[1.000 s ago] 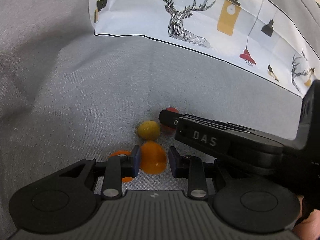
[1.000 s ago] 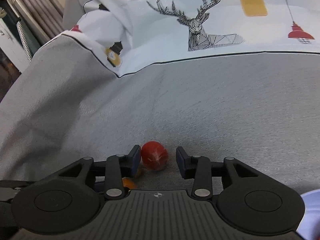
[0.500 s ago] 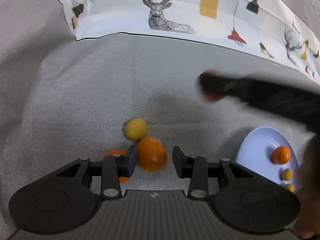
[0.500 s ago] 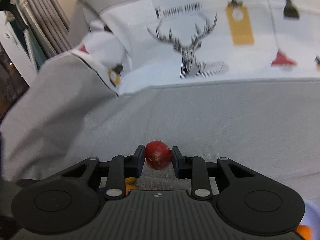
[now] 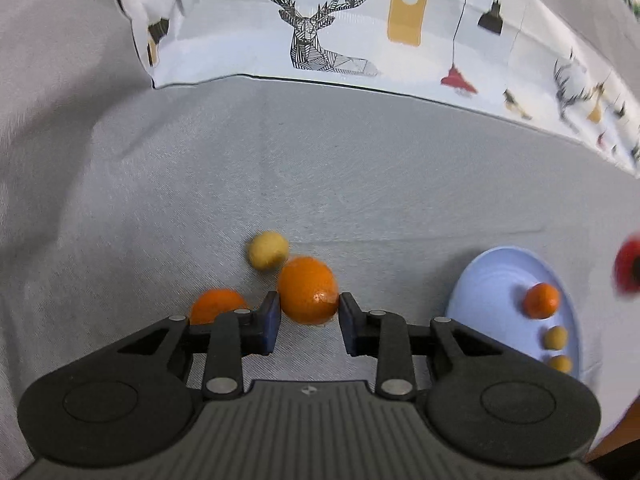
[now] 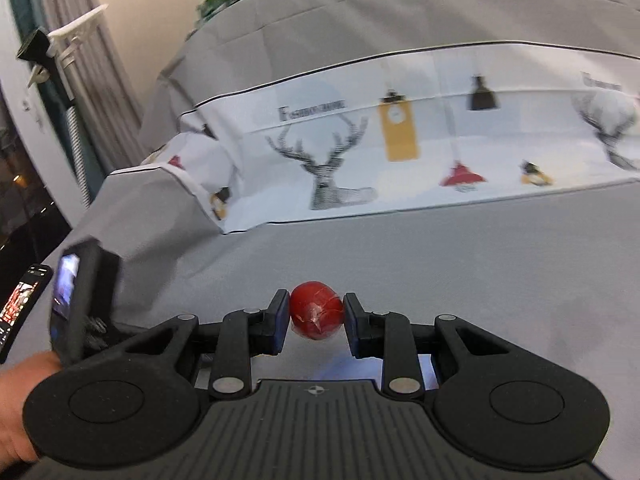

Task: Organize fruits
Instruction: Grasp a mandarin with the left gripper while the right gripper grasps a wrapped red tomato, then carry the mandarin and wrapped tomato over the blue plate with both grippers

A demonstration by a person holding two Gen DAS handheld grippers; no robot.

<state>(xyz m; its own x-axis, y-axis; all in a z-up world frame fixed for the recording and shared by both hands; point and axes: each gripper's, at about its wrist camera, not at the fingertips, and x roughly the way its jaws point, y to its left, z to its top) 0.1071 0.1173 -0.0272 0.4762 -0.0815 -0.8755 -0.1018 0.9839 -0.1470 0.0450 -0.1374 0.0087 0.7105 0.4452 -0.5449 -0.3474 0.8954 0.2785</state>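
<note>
Right gripper (image 6: 313, 317) clamped on red fruit (image 6: 316, 315), left gripper (image 5: 308, 317) just closed, pinching orange (image 5: 307, 290)

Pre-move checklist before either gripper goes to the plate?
1. Right gripper clamped on red fruit: ok.
2. Red fruit lifted off the grey cover: ok.
3. Left gripper pads closing round the large orange: firm grip cannot tell.
4. Blue plate has free room: ok.
5. Small orange and yellow fruit beside the large orange, may roll: not ok.

Left tool (image 5: 307, 322) has just narrowed its jaws — right tool (image 6: 316, 322) clamped, angled downward.
</note>
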